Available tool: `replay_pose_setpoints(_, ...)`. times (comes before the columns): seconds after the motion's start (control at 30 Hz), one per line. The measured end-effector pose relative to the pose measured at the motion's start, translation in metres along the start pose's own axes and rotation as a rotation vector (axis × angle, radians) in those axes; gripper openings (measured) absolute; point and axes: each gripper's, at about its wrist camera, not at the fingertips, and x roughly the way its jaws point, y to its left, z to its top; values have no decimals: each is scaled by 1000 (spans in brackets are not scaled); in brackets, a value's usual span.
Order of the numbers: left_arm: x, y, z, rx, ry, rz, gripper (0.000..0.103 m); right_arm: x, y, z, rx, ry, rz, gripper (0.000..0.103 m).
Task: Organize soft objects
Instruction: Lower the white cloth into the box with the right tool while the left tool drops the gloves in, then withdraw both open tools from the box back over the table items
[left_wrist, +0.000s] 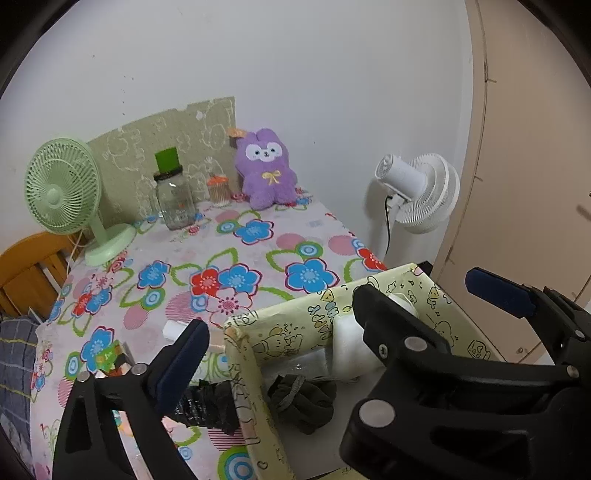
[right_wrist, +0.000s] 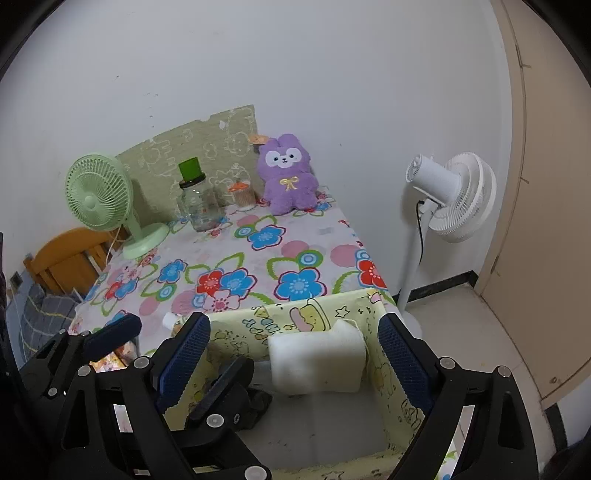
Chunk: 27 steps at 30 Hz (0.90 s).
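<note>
A yellow cartoon-print box (right_wrist: 306, 314) stands at the near right corner of the flowered table (left_wrist: 207, 243). Inside it, a white soft block (right_wrist: 317, 363) rests against the far wall and a dark cloth bundle (left_wrist: 303, 402) lies on the floor. My right gripper (right_wrist: 293, 332) is open, its blue pads either side of the block without touching it. My left gripper (left_wrist: 295, 339) is open across the box's left wall; the right gripper hides its right finger. A purple plush bunny (left_wrist: 267, 170) sits by the back wall. Something black and crumpled (left_wrist: 207, 406) lies outside the box.
A green desk fan (left_wrist: 62, 192), a glass jar with a green lid (left_wrist: 173, 195) and a small orange-capped container (left_wrist: 218, 190) stand along the back. A white floor fan (right_wrist: 447, 195) stands right of the table. A wooden chair (left_wrist: 29, 269) is at the left.
</note>
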Motion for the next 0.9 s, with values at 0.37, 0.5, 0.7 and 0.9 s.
replay_pose_setpoints(0.37, -26, 14, -10, -17, -32, -34, 101, -26, 23, -6, -42, -27, -15, 94)
replay_pose_setpoints(0.5, -35, 21, -17, -23, -45, -36, 101, -34, 33, -10, -57, -34, -19, 94)
replay_pose_setpoints(0.7, -50, 33, -26, -35, -58, -34, 103, -48, 49, -17, -63, -70, -23, 94)
replay_pose_setpoints(0.9, -63, 46, -34, -45, -69, -19, 103, -57, 65, -24, -83, -78, -21, 94)
